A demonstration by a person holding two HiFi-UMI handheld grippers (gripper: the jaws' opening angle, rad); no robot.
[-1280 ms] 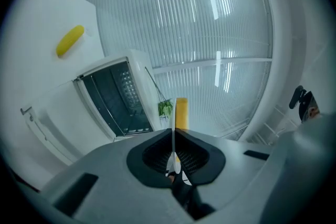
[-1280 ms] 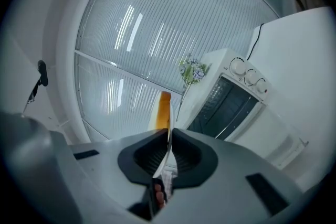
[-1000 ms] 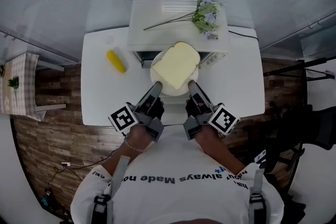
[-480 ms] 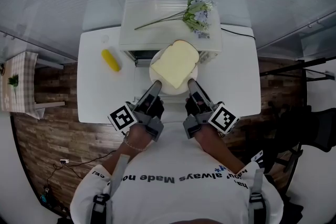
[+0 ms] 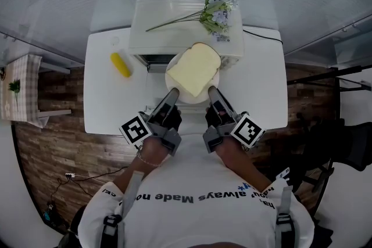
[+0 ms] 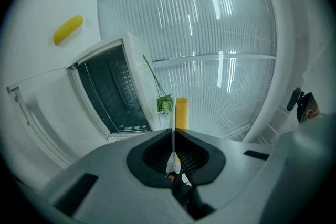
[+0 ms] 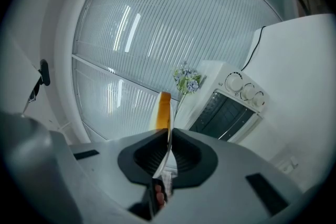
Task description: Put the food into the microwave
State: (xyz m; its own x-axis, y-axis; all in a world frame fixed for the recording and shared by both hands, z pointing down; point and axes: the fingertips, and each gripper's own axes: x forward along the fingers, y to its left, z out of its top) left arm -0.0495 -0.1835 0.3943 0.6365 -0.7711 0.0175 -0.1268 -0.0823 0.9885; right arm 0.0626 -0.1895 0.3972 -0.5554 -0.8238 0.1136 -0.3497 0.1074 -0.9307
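Item: white plate (image 5: 192,100) carrying one slice of bread (image 5: 195,69), pale face up with a tan crust. It is held at its near rim by two hand-held tools. Left gripper (image 5: 172,93): jaws drawn together on the plate's rim, which its own view shows edge-on as a thin white line pinched between the pads, with the bread's yellow edge rising beyond it. Right gripper (image 5: 212,92): likewise clamped on the rim, the plate again edge-on between its jaws and the orange-brown crust standing just past them. Position: in the head view the plate sits directly before the microwave (image 5: 174,26) and overlaps its front edge. The bread is on the plate and outside the cavity. Microwave: white, set at the far middle of a white table (image 5: 107,104). Its door (image 6: 44,113) is dropped open, and a dark interior with a wire rack shows in the left gripper view. Three round knobs (image 7: 244,89) are on the panel at its right side. Accessories — a spray of flowers (image 5: 216,13) lies across the microwave's top, and a yellow corn cob (image 5: 121,64) lies on the table just left of the microwave, apart from the plate. A dark cable (image 5: 261,35) runs along the table's far right edge.
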